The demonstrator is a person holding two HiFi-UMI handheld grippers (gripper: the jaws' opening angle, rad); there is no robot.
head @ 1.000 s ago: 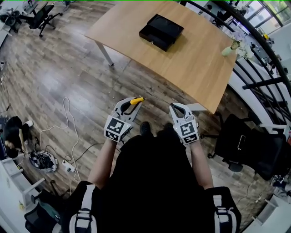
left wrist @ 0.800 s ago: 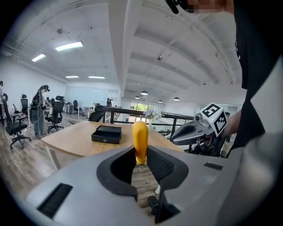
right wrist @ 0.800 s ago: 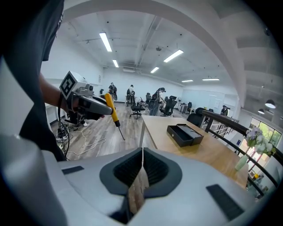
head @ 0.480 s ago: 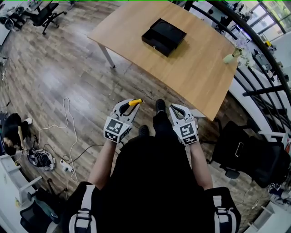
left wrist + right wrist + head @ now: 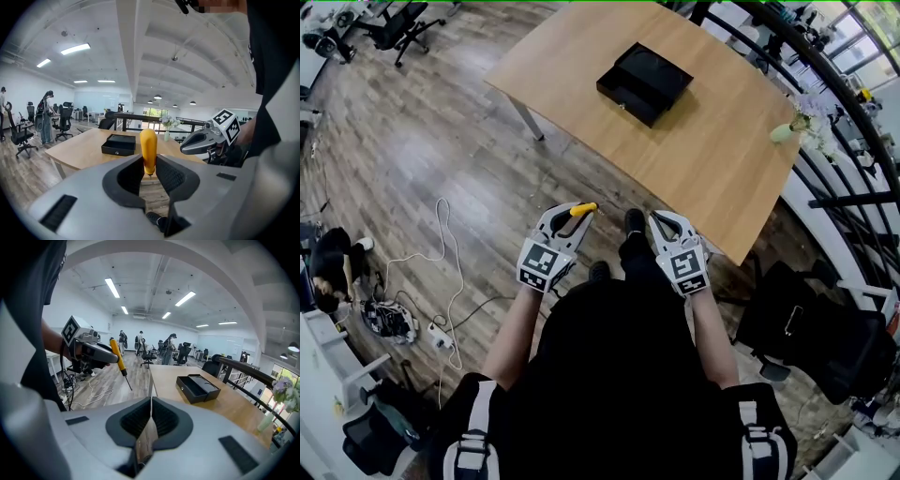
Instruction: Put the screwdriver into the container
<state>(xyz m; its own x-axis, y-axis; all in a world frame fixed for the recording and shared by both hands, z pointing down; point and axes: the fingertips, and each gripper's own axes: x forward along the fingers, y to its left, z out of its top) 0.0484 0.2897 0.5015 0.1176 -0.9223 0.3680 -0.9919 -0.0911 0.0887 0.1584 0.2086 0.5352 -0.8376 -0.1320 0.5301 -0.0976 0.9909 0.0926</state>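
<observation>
While the person stands on the wooden floor short of the desk [image 5: 712, 141], the left gripper [image 5: 572, 211] has its jaws clamped on the screwdriver [image 5: 582, 208]. In the left gripper view the yellow handle [image 5: 148, 150] stands up from between the jaws, pinched near its lower end. The right gripper view shows the tool's [image 5: 118, 359] long axis steep, with the handle above and the thin shaft slanting down below the jaws.

Just to its right, the right gripper [image 5: 661, 217] is level with it, jaws pressed together with nothing between them.

Farther ahead and a little right lies the container [image 5: 644, 82], a flat black box on the desk, well apart from both grippers. Neither gripper is clearly nearer, but the left one carries the tool. As I judge it, the coming move depends on closing that forward gap, then bringing the screwdriver over the box.
</observation>
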